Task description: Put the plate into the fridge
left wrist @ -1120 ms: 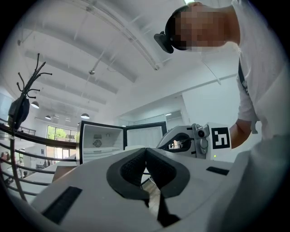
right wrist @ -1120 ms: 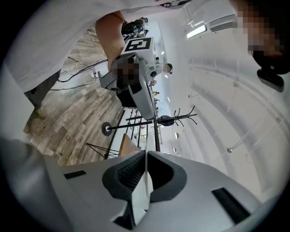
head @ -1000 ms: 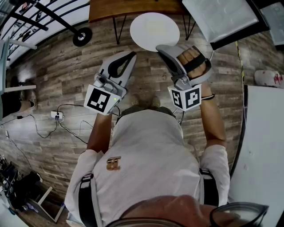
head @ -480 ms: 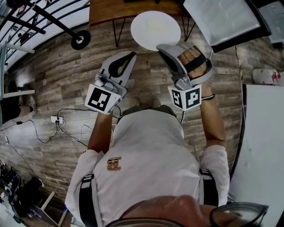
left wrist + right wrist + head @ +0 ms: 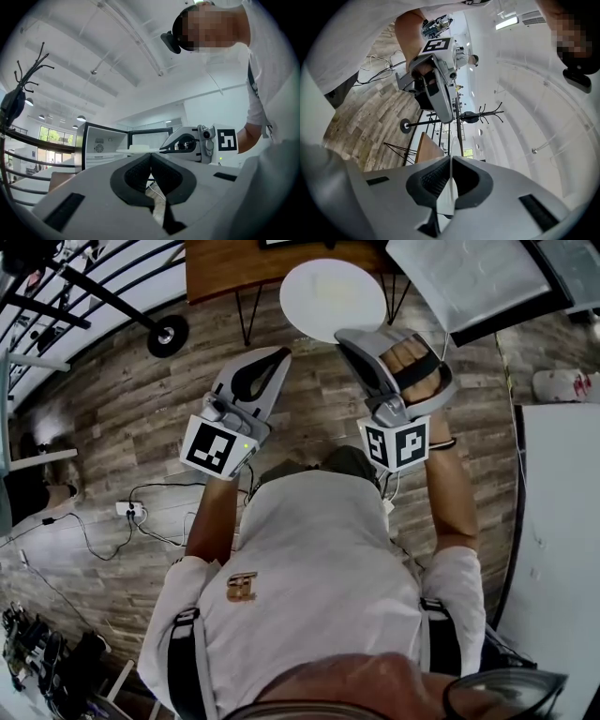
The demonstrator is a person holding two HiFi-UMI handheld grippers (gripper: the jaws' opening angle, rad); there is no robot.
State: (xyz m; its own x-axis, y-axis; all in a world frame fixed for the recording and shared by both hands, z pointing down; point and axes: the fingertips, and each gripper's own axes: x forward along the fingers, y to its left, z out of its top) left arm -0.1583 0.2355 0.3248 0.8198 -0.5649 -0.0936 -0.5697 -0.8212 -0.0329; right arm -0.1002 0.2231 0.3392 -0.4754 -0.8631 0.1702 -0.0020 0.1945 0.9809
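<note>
White plate, grey-brown wood-plank floor

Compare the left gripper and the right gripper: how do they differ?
The right gripper is shut on the white plate at its rim; the left gripper is shut on nothing. The right gripper touches the plate; the left gripper is clear of it. Both point forward, side by side.

I can see a wood-plank floor below. Standing on it are a brown wooden surface on thin black legs at the far edge, and the round foot of a coat stand. A power strip and its cables lie on the boards at left.
</note>
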